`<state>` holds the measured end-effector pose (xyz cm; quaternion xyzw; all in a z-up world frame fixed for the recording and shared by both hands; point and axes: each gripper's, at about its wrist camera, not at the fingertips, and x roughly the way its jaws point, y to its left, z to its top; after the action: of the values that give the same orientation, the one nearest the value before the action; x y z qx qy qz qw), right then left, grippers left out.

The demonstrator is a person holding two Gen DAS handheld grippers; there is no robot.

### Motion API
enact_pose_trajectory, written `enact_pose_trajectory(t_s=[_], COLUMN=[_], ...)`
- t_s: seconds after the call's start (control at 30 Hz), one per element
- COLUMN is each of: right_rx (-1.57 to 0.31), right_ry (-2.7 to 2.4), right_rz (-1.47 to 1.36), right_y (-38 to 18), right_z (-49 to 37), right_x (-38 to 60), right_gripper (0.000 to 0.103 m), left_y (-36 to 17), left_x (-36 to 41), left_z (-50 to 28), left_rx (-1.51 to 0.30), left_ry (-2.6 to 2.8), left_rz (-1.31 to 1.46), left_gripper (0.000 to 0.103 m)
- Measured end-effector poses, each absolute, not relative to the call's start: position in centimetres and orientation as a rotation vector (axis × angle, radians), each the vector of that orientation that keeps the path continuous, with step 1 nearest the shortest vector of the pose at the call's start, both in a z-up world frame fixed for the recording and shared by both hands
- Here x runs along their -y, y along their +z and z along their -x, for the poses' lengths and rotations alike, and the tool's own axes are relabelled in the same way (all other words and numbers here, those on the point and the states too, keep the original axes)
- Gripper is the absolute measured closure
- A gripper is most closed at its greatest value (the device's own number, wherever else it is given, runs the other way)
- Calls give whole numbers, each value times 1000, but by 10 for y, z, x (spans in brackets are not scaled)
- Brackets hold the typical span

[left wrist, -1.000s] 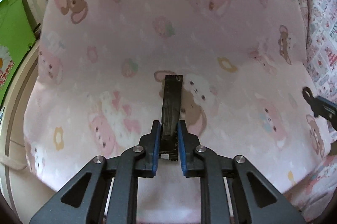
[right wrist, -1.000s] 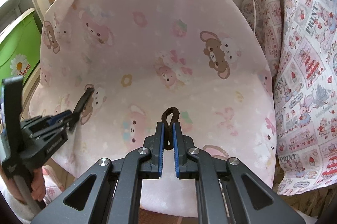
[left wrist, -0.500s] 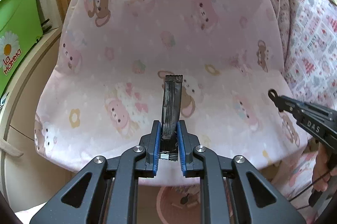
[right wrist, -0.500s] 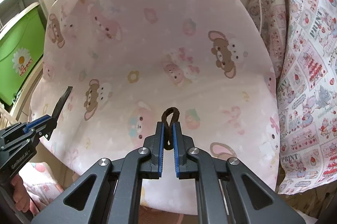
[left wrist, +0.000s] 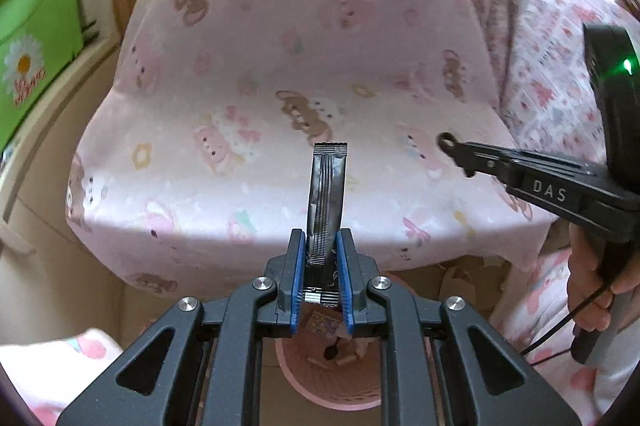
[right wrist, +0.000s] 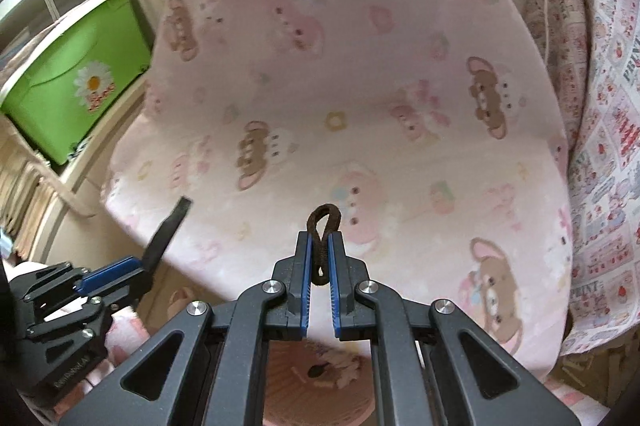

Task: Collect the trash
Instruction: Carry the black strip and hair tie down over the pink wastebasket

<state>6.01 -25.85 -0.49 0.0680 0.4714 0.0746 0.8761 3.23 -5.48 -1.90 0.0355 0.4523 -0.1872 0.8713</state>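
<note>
Left wrist view has the left gripper (left wrist: 320, 266) clamped on a dark sachet wrapper (left wrist: 326, 193) that stands upright from between its blue pads, with a pink basket (left wrist: 332, 382) of scraps just below the fingers and a pink printed sheet (left wrist: 248, 37) stretching ahead. Right wrist view shows the right gripper (right wrist: 319, 258) pinched narrowly on a brown hair tie (right wrist: 322, 226) whose loop pokes past the tips, while the other gripper sits off to its left and a green box (right wrist: 76, 81) lies far left.
</note>
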Motion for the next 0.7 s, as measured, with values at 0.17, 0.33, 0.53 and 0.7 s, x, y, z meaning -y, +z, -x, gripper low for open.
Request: enact_pose_trajectory(t_s=[0.17, 0.33, 0.53, 0.7], right_rx=[-968, -982, -1021, -1061], right_ry=[206, 260, 287, 298], right_rz=[-162, -175, -123, -88], right_y=[2, 0, -13, -26], right_z=[-40, -21, -12, -9], right_x=[254, 249, 232, 221], right_gripper=[95, 95, 94, 94], left_y=[-15, -31, -56, -87], left_x=[61, 72, 79, 77], left_z=[-18, -6, -4, -10], left_rx=[-954, -1021, -1130, -1262], left_ry=[-514, -534, -513, -494], left_rz=[-94, -177, -224, -188], left_gripper=[88, 88, 88, 88])
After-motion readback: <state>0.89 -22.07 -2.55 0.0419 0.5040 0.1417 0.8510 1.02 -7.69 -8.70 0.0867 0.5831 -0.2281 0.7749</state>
